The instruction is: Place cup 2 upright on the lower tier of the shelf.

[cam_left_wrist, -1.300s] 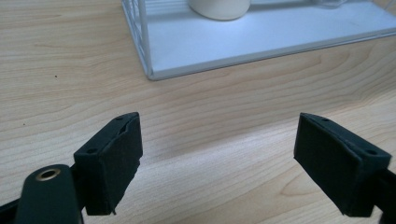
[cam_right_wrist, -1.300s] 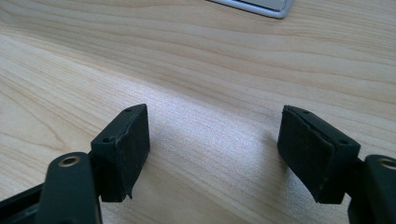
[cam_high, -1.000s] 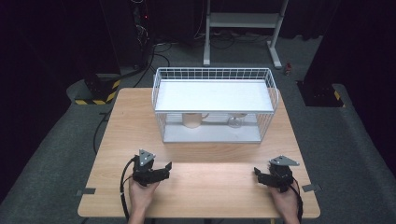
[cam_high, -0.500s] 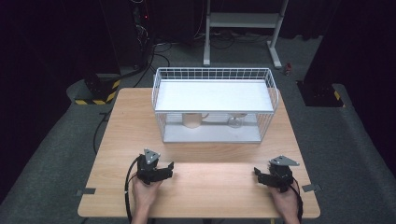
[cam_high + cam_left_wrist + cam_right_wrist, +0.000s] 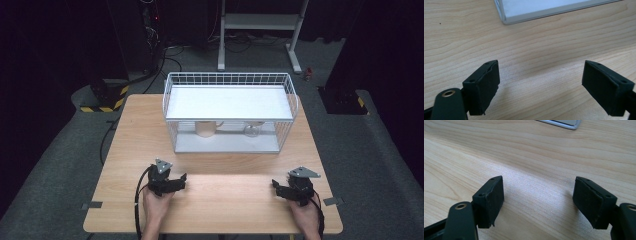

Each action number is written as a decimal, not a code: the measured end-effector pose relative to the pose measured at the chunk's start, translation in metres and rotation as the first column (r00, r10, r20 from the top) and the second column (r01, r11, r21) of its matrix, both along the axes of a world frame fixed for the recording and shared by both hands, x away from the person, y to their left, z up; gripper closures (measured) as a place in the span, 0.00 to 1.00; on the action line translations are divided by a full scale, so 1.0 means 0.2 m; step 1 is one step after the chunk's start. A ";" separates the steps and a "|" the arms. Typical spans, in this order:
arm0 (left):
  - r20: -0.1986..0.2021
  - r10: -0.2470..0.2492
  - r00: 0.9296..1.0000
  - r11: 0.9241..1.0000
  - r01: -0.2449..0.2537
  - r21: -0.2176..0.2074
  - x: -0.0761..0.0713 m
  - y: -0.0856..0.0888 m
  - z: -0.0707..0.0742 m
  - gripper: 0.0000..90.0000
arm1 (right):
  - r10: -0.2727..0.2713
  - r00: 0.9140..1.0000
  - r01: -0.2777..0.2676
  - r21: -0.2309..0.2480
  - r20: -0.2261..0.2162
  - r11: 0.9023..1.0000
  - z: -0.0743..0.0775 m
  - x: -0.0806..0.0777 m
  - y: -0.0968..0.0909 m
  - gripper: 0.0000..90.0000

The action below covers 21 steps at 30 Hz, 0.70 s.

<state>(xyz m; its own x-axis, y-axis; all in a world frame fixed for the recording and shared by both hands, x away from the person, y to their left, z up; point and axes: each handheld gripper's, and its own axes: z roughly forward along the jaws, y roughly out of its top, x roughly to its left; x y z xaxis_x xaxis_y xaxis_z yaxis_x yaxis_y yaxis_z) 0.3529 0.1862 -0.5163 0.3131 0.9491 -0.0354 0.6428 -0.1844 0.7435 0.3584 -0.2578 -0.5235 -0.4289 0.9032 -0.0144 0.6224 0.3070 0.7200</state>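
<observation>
The left gripper (image 5: 540, 82) has its jaws spread wide with nothing between them, only bare wood grain showing in the gap, and the right gripper (image 5: 537, 201) stands the same way, jaws far apart and holding nothing. In the high view the left gripper (image 5: 181, 181) sits near the front left of the bench (image 5: 140, 140), held by the person's left hand (image 5: 156, 206), with its black cable (image 5: 137, 200) looping back over the near edge; the right gripper (image 5: 278, 186) sits near the front right corner, held by the right hand (image 5: 305, 216). The two are well apart, and the whole strip of bench between them is open wood. Ahead of both jaws more bare wood runs up to the white base (image 5: 544, 10) of a wire basket rack (image 5: 230, 112), whose corner shows at the top of the left gripper view and again in the right gripper view (image 5: 564, 123). The rack stands toward the far edge, centred, leaving free margins of bench on its left and right sides. Under its white upper shelf (image 5: 227, 102) stand a pale cup (image 5: 205, 128) and a clear glass (image 5: 251, 131), apart from each other. Small grey tabs (image 5: 91, 205) lie at the front corners of the bench. Beyond the bench, on dark carpet, are a yellow-and-black striped block (image 5: 102, 100), cables and the white legs of a frame (image 5: 260, 30). No writing or label can be read anywhere.
</observation>
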 end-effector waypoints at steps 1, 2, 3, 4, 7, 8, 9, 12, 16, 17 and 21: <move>-0.004 0.001 1.000 1.000 -0.001 0.003 0.00 0.00 0.00 0.17 | 0.000 1.000 0.000 0.000 0.000 1.000 0.00 0.00 0.00 0.28; -0.002 0.002 1.000 1.000 -0.002 0.012 0.00 0.00 0.00 0.17 | -0.001 1.000 0.001 0.001 -0.001 1.000 0.00 0.00 0.00 0.28; -0.005 0.004 1.000 1.000 -0.004 0.012 0.01 -0.01 -0.01 0.17 | -0.002 1.000 0.002 0.001 -0.001 1.000 0.00 0.00 0.00 0.28; -0.005 0.004 1.000 1.000 -0.004 0.012 0.01 -0.01 -0.01 0.17 | -0.002 1.000 0.002 0.001 -0.001 1.000 0.00 0.00 0.00 0.28; -0.013 0.006 1.000 1.000 -0.005 0.018 0.01 -0.01 -0.02 0.17 | -0.002 1.000 0.002 0.001 -0.001 1.000 0.00 0.00 0.00 0.28; -0.018 0.007 1.000 1.000 -0.007 0.016 0.02 -0.01 -0.02 0.16 | -0.002 1.000 0.002 0.001 -0.001 1.000 0.00 0.00 0.00 0.28; -0.019 0.011 1.000 1.000 -0.011 0.013 0.02 -0.01 -0.02 0.16 | -0.001 1.000 0.001 0.001 -0.001 1.000 0.00 0.00 0.00 0.28; -0.022 0.008 1.000 1.000 -0.008 0.014 0.03 -0.01 -0.03 0.16 | -0.002 1.000 0.002 0.001 -0.001 1.000 0.00 0.00 0.00 0.28; -0.032 0.008 0.999 1.000 -0.007 0.027 0.04 -0.02 -0.05 0.16 | -0.002 1.000 0.002 0.001 -0.001 1.000 0.00 0.00 0.00 0.28; -0.030 0.010 0.999 0.999 -0.008 0.034 0.04 -0.02 -0.05 0.16 | -0.001 1.000 0.001 0.001 -0.001 1.000 0.00 0.00 0.00 0.28; -0.016 0.003 1.000 0.999 -0.003 0.052 0.03 -0.03 -0.06 0.16 | -0.002 1.000 0.002 0.001 -0.001 1.000 0.00 0.00 0.00 0.28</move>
<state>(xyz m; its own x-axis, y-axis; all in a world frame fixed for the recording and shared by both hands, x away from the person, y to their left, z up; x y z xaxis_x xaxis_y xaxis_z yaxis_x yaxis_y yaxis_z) 0.3590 0.1807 -0.5274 0.3101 0.9507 0.0088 0.6550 -0.2204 0.7228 0.3583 -0.2577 -0.5235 -0.4275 0.9039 -0.0128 0.6237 0.3051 0.7197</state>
